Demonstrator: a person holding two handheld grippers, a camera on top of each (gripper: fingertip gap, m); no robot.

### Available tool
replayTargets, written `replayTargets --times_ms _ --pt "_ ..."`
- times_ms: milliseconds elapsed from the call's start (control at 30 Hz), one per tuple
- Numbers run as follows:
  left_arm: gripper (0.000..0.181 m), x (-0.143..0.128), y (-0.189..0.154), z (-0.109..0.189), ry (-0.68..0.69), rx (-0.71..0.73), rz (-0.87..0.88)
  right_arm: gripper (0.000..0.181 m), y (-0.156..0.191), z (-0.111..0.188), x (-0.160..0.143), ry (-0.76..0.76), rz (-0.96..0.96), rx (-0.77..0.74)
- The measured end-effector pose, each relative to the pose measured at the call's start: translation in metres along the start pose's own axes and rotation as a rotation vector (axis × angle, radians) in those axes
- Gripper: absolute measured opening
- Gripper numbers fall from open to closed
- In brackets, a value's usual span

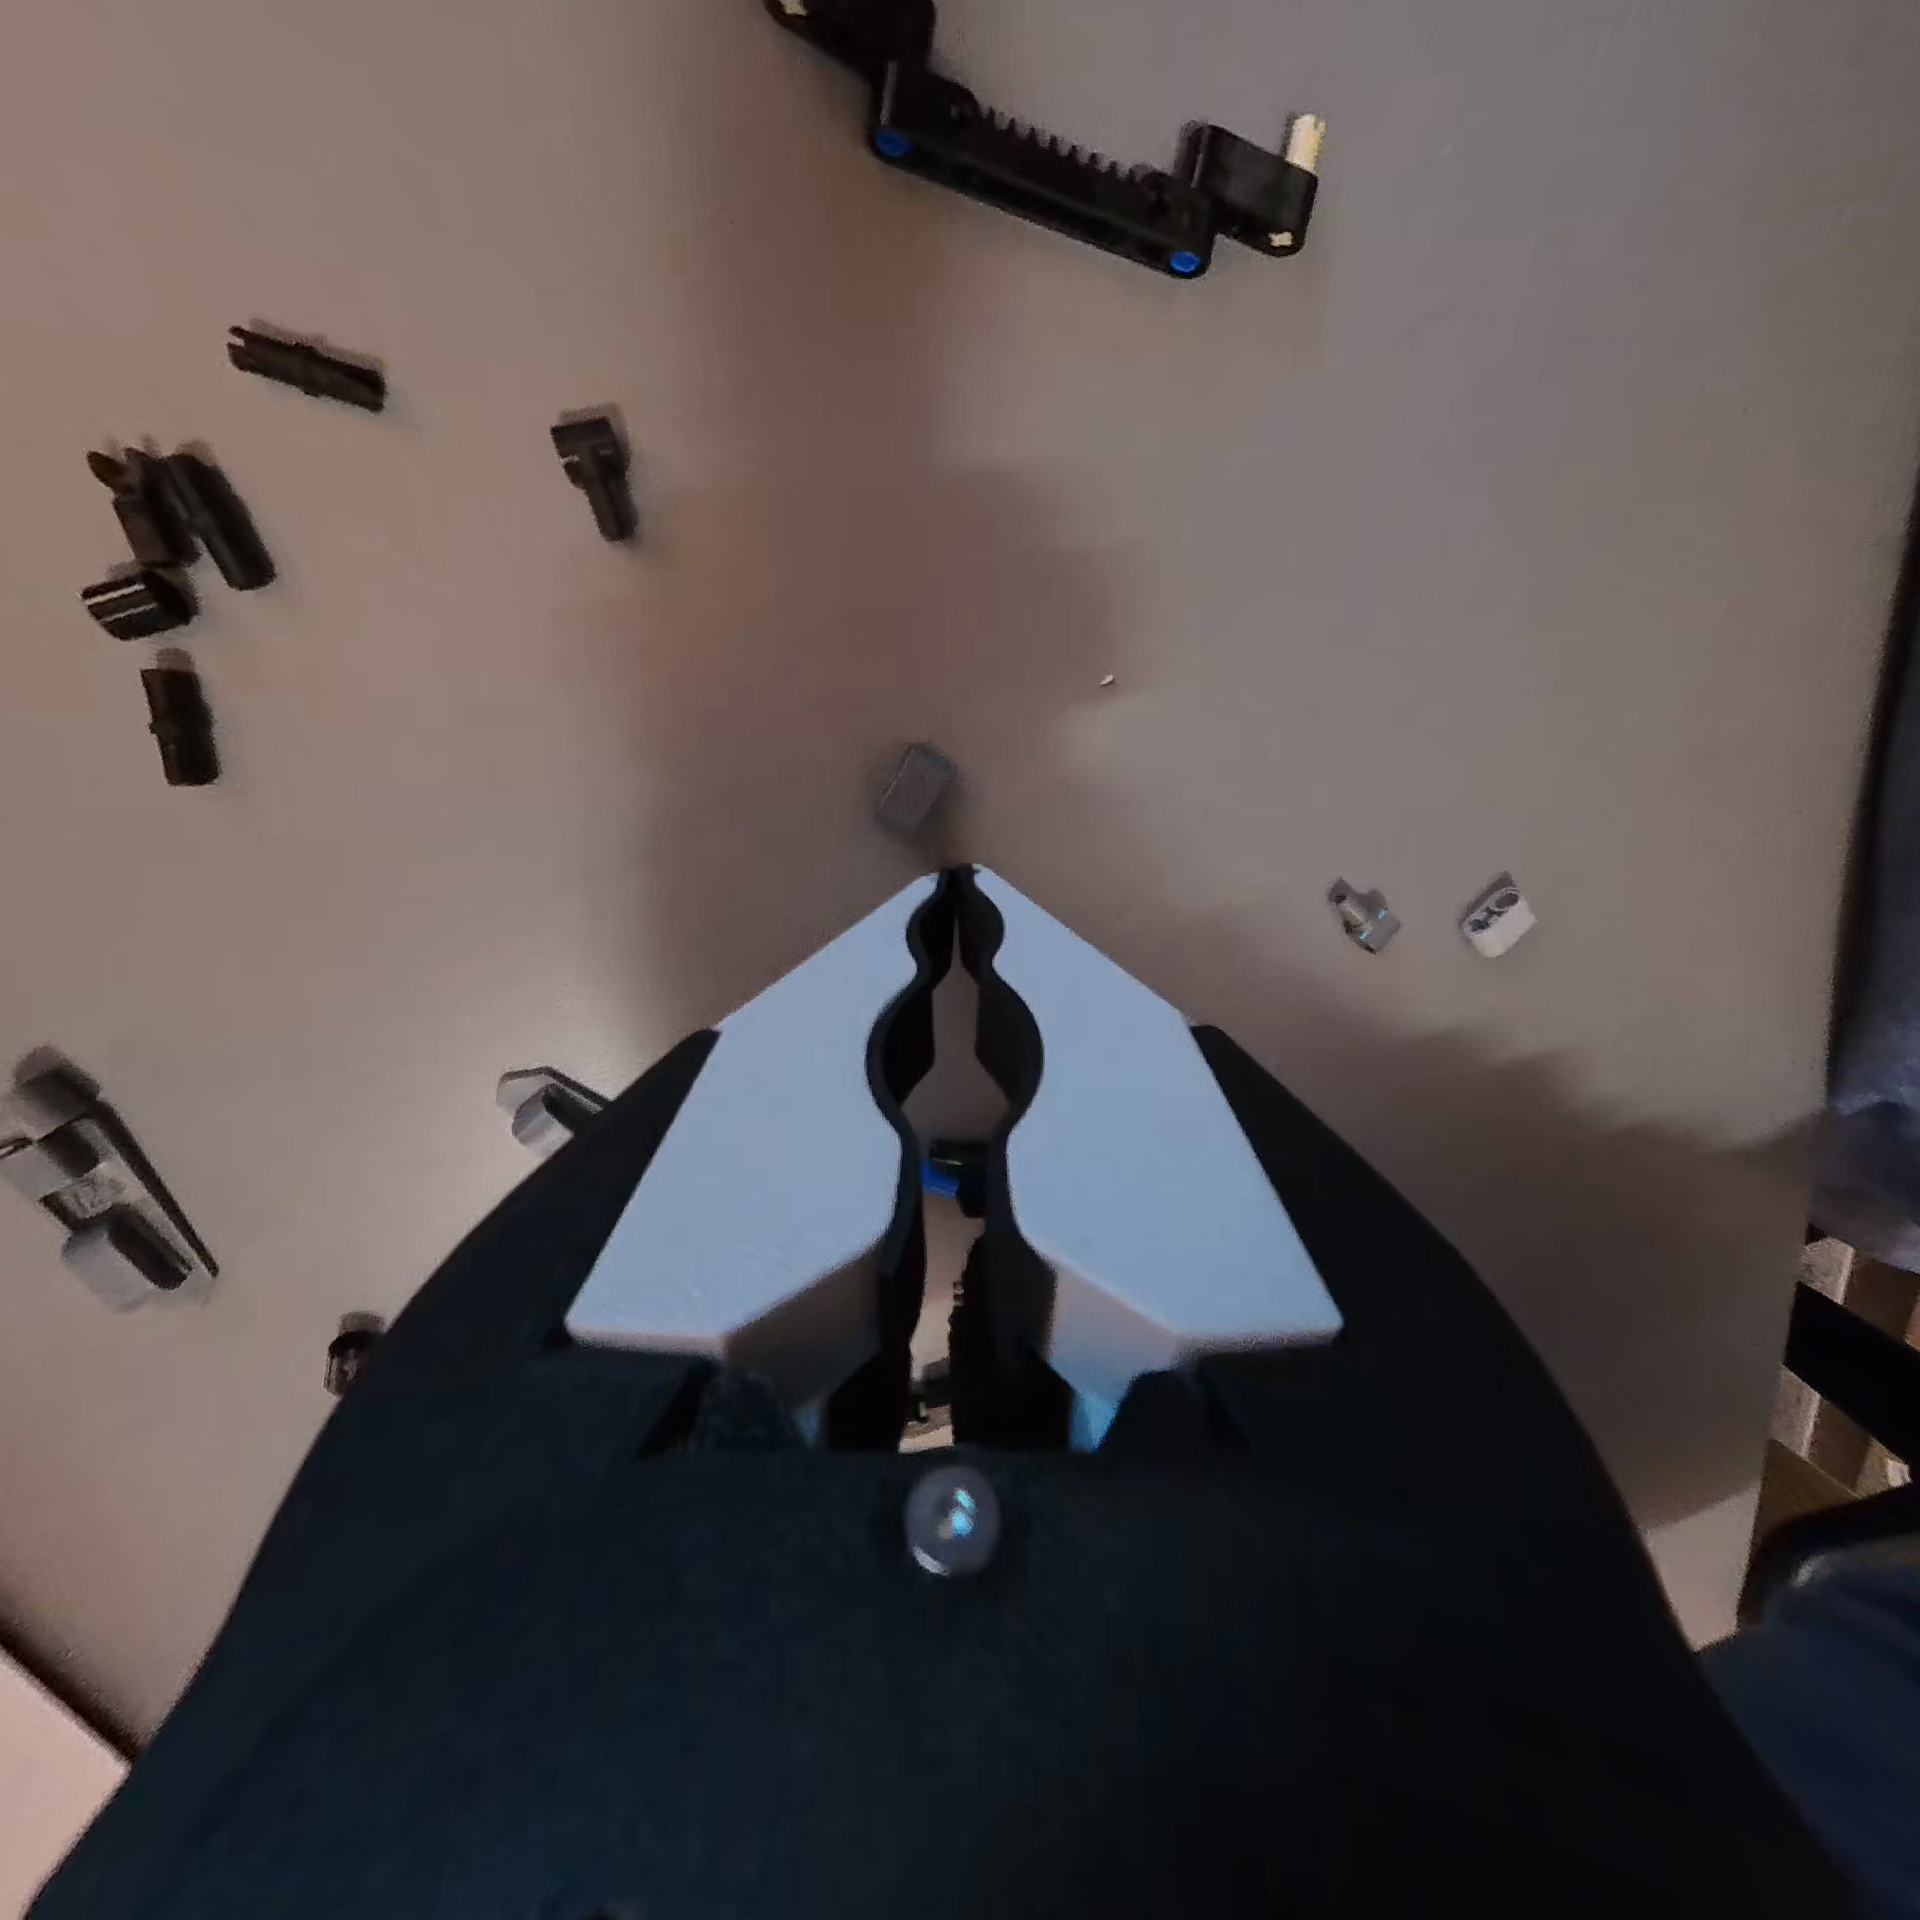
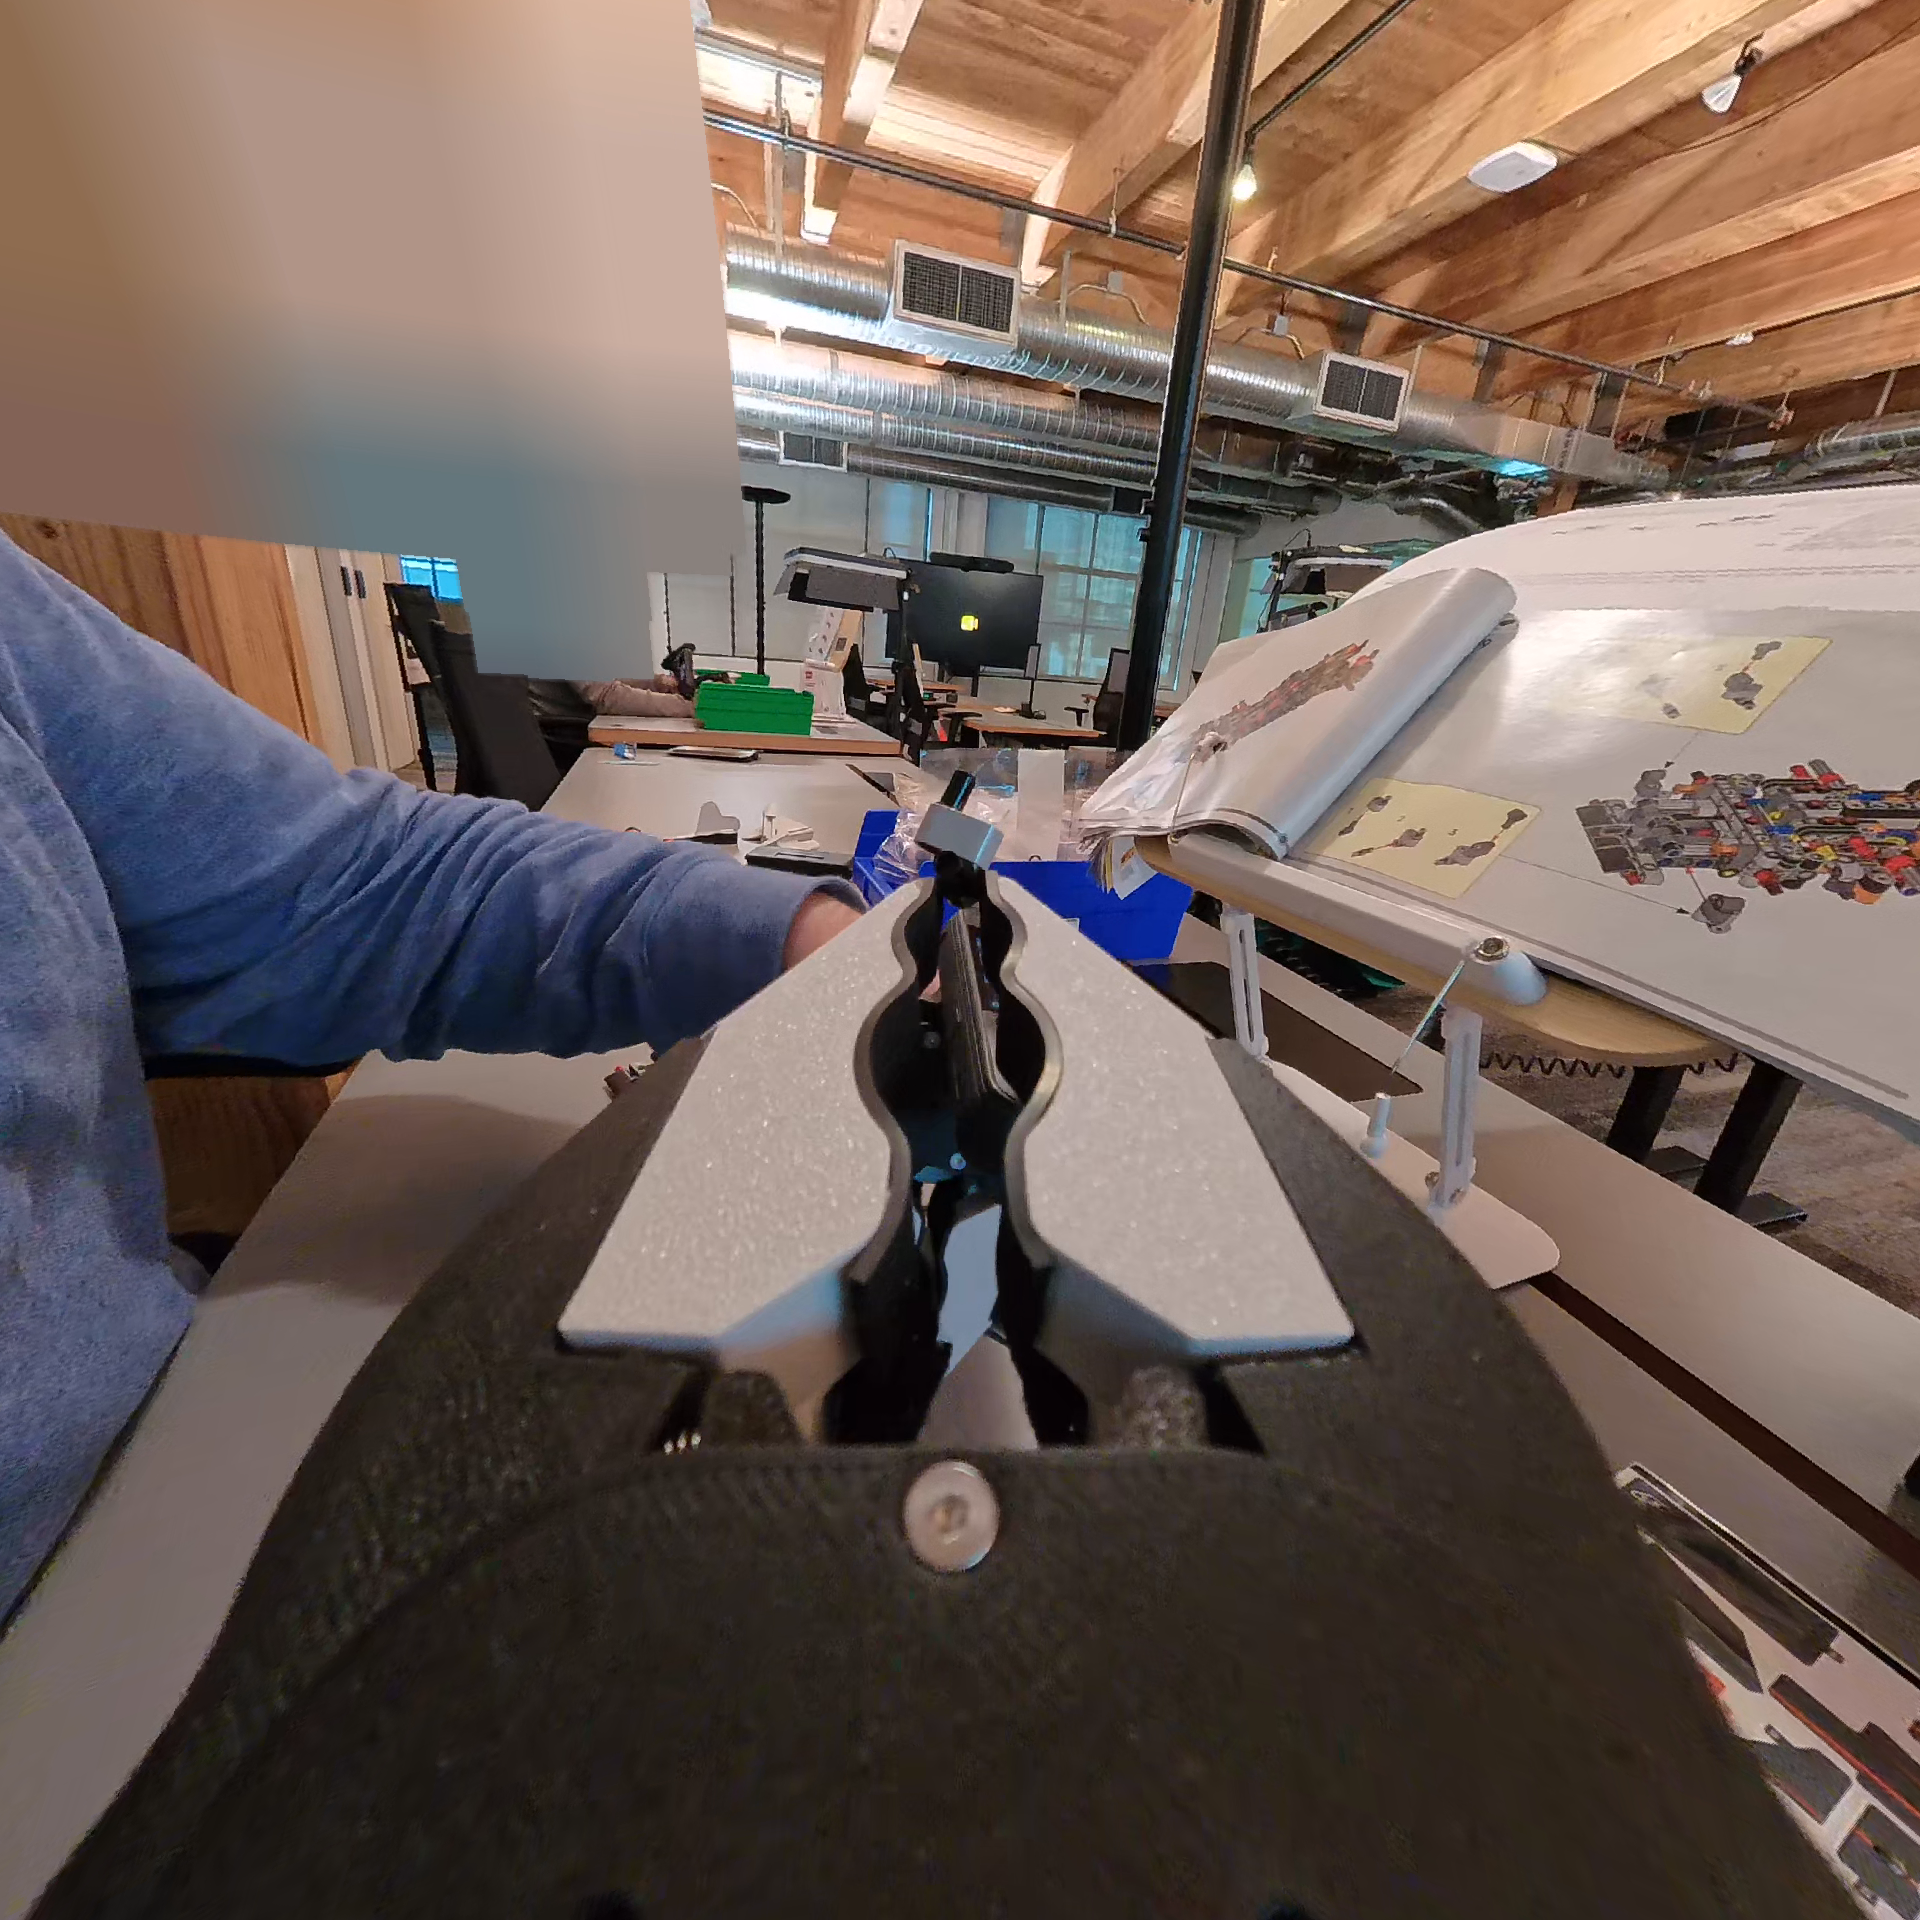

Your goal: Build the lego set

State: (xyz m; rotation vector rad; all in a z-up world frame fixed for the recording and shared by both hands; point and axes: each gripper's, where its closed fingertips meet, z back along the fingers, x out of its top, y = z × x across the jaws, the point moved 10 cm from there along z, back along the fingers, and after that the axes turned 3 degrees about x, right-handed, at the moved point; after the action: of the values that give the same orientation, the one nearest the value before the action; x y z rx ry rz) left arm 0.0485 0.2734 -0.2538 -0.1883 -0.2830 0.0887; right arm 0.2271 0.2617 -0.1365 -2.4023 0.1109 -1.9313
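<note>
Left tongs (image 1: 954, 878): tips closed together, nothing gripped, held just short of a small grey brick (image 1: 914, 790) on the surface (image 1: 1351, 582). Black toothed assembly (image 1: 1081, 177): well beyond that brick. Right tongs (image 2: 961, 883): clamped on a black lego piece (image 2: 971, 997) topped by a grey connector (image 2: 958, 829).

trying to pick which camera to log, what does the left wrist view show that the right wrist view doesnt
Only the left wrist view: the tabletop from above, with loose black pieces, a small grey piece just past the left gripper, and a long black assembly.

Only the right wrist view: the open instruction book on its stand, a blue sleeve, the wooden ceiling, and the right gripper clamped on a black part with a grey piece on top.

Both: white-faced jaws close together over a pale table.
</note>
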Motion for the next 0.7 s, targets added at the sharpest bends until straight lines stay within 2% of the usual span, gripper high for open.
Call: replayTargets --times_ms 200,400,600,700 --pt "0.000 -0.005 0.000 0.002 -0.036 0.023 0.029 0.004 0.000 0.000 0.000 -0.001 -0.002 -0.001" --pt "0.015 -0.019 -0.004 0.023 -0.140 0.153 0.064 0.004 -0.004 0.003 -0.001 -0.005 -0.010 -0.014" --pt "0.015 -0.030 -0.026 0.026 -0.196 0.249 -0.038 0.004 -0.005 0.005 -0.001 -0.006 -0.007 -0.020" --pt "0.012 -0.025 -0.033 0.021 -0.225 0.332 -0.103 0.004 -0.006 0.004 -0.002 0.000 -0.009 -0.021"
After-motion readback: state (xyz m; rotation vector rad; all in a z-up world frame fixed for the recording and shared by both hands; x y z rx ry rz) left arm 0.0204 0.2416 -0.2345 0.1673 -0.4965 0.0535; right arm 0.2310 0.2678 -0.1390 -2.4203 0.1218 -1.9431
